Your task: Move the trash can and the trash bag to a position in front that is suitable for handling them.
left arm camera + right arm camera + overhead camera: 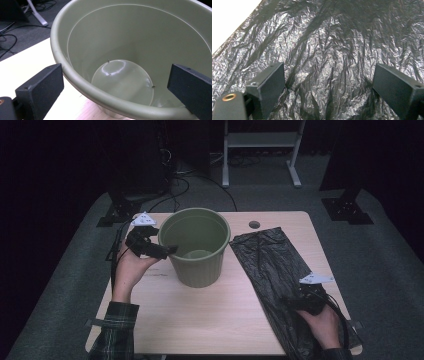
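A light wooden table (pixel 200 320) stands on grey carpet. An olive-green plastic bin (pixel 198 245) stands upright near its far middle. Just to the bin's right, a crinkled black plastic bag (pixel 272 265) lies flat, stretching to the near edge.

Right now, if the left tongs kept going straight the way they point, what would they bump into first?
Most likely the green bin's rim: the left tongs stand open astride it, one jaw outside, one over the inside.

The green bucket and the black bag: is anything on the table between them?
No. In the high view the green bucket and the black bag lie side by side with bare table between them.
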